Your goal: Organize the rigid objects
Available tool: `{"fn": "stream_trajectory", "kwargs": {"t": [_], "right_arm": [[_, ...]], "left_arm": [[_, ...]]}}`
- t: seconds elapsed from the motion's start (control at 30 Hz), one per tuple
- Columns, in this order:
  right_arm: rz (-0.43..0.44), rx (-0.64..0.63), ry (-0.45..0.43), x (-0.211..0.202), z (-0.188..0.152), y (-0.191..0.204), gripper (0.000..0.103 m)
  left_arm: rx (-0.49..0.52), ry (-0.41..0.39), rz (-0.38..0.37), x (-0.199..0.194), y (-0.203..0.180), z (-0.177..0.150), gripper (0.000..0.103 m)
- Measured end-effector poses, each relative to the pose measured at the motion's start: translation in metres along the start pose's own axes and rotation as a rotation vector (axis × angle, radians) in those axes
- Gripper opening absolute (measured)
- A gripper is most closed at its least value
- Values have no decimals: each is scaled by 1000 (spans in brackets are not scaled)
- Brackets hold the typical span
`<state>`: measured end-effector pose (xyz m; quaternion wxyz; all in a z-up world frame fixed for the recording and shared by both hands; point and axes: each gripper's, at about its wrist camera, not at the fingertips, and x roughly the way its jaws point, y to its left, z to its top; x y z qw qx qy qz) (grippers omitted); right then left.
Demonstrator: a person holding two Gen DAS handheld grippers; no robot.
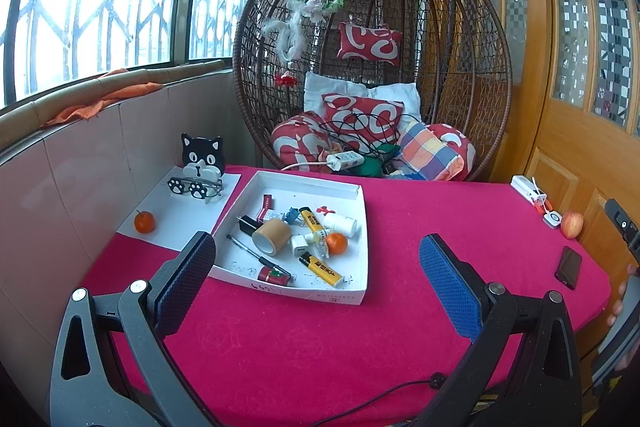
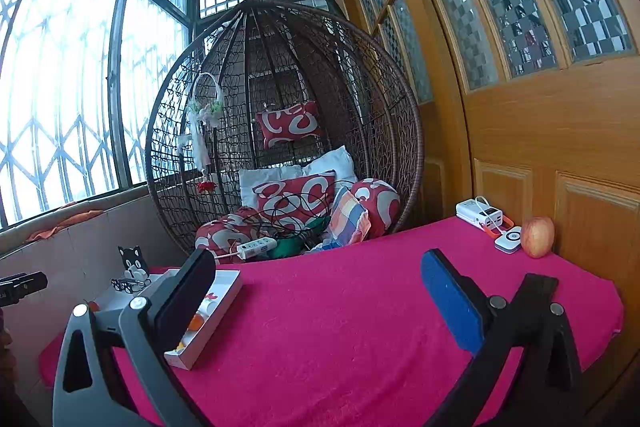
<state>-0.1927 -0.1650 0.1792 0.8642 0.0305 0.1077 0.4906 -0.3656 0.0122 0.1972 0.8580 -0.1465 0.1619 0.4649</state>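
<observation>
Left wrist view: both grippers spread and empty over the pink table

The left gripper (image 1: 316, 279) hangs just short of the white tray (image 1: 362, 227) at frame centre, its clutter straight ahead; the right gripper (image 2: 318, 291) has that tray (image 2: 212, 319) off at lower left, so the left is nearer to the yellow lighter (image 1: 322, 269), lying diagonally

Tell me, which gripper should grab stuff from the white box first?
Probably the left gripper: the white box lies straight ahead of its open fingers. In the right gripper's view the box sits off to the left edge.
</observation>
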Motion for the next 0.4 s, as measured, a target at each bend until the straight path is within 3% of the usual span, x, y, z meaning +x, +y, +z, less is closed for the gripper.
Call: {"fn": "stream_trajectory", "kwargs": {"t": [0.4], "right_arm": [[0,4,19,4,-3,-1,103]], "left_arm": [[14,-2,-21,1,-5,-3,103]]}}
